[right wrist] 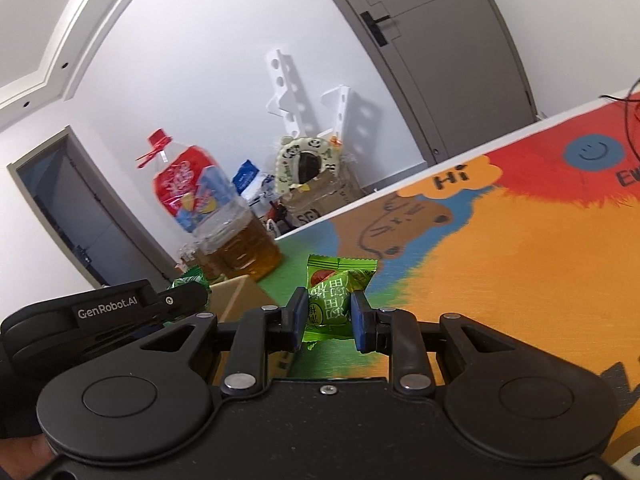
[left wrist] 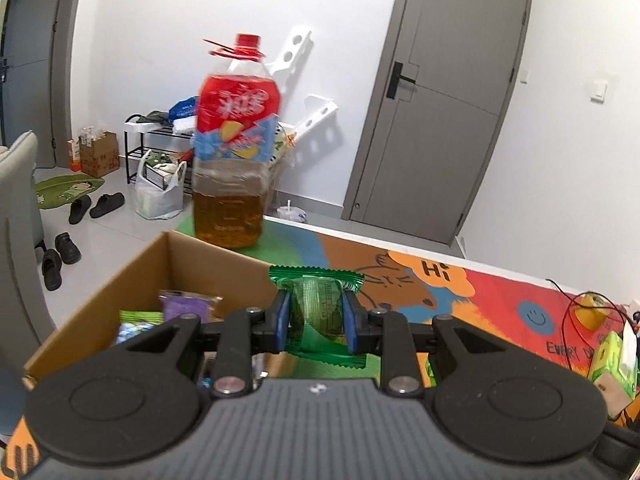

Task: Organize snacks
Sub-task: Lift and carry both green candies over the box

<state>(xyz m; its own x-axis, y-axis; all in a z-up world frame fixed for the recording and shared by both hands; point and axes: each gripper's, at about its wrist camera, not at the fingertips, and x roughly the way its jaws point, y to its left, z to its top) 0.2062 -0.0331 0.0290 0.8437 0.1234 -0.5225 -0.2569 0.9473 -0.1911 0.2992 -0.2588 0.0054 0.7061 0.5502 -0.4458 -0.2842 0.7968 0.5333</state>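
My left gripper (left wrist: 316, 316) is shut on a dark green snack packet (left wrist: 316, 312), held above the right rim of an open cardboard box (left wrist: 120, 280). Inside the box lie a purple packet (left wrist: 184, 304), a light green packet (left wrist: 140, 316) and others partly hidden. My right gripper (right wrist: 330, 316) is shut on a light green snack packet (right wrist: 332, 300) with a red spot and printed characters, above the colourful table mat (right wrist: 500, 280). In the right wrist view the left gripper's body (right wrist: 104, 312) shows at the left, with the box corner (right wrist: 240, 292) beside it.
A large bottle of amber liquid with a red label (left wrist: 232, 160) stands on the mat just behind the box. Green cartons (left wrist: 612, 360) and black cables (left wrist: 580, 308) lie at the table's right end. Beyond the table edge are a shoe rack, bags and grey doors.
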